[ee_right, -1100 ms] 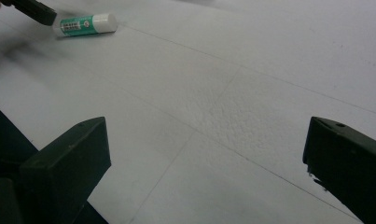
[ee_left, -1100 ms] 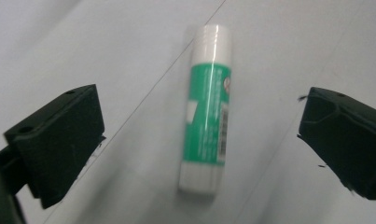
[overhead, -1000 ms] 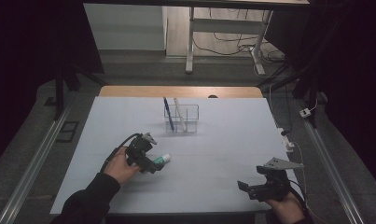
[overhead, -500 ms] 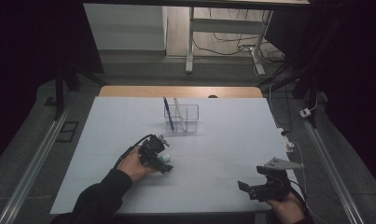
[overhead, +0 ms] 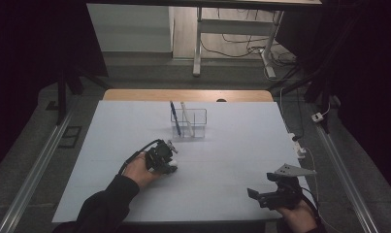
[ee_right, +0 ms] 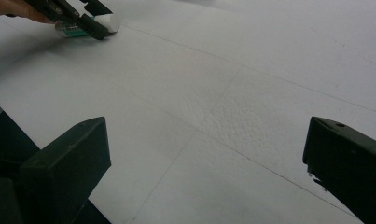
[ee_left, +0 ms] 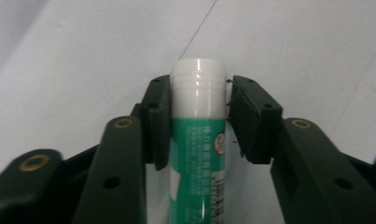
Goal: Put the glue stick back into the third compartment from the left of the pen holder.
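Note:
A glue stick (ee_left: 198, 140) with a green label and a white cap lies on the white table, pointing away between the jaws of my left gripper (ee_left: 198, 93). These jaws have just been closing around it: the left pad is against the tube and the right pad stands a sliver off it. From above, the left gripper (overhead: 165, 161) sits low on the table left of centre, over the glue stick (overhead: 172, 170). My right gripper (overhead: 259, 195) rests near the front right edge, open and empty, and its own view (ee_right: 204, 154) takes in the far-off glue stick (ee_right: 85, 29).
A clear pen holder (overhead: 195, 125) stands at the middle back of the white table (overhead: 232, 145), with a blue pen (overhead: 174, 116) and a pale stick leaning in it. Beyond the table's wooden far edge lie a desk frame and cables on the floor.
The left gripper slid right over the glue stick, which lay just beside its jaws a second ago, and its jaws have drawn in around it. The right gripper has stayed put.

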`<state>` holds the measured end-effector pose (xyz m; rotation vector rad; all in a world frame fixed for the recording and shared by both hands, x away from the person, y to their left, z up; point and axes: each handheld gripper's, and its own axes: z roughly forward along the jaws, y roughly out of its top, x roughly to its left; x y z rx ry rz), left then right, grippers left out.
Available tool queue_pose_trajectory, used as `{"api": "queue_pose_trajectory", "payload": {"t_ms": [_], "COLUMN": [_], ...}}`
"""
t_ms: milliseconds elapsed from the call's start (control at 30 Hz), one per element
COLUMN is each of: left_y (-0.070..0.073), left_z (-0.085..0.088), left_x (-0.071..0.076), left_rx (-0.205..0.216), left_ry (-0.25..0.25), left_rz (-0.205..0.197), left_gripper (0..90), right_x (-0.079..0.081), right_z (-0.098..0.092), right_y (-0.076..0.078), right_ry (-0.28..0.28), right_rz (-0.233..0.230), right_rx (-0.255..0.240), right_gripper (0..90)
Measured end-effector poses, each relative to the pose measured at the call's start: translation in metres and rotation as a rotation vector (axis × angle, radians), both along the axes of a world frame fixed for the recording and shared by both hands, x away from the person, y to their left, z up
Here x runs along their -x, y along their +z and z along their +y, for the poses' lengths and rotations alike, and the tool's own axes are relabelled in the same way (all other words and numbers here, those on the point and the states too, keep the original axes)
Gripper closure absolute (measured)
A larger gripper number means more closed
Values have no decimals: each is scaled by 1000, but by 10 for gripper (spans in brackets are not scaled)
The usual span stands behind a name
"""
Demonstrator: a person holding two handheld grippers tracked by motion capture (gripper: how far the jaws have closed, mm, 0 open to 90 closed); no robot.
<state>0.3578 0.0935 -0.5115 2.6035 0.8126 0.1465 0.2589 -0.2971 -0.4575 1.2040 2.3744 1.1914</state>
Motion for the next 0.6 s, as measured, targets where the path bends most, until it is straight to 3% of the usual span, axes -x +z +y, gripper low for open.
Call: {"api": "queue_pose_trajectory", "payload": {"t_ms": [300, 600], "left_y": [1, 3], "left_z": [-2, 9], "left_x": [1, -2], "left_rx": [-3, 94], "left_ry": [46, 86], "left_rz": [18, 17], "left_gripper": [649, 650], "right_x": [0, 0], "right_z": [0, -1], "right_y": [0, 0], "right_ry": [1, 0], "right_rz": [1, 0], "right_rx": [0, 0], "right_gripper": [2, 2]}}
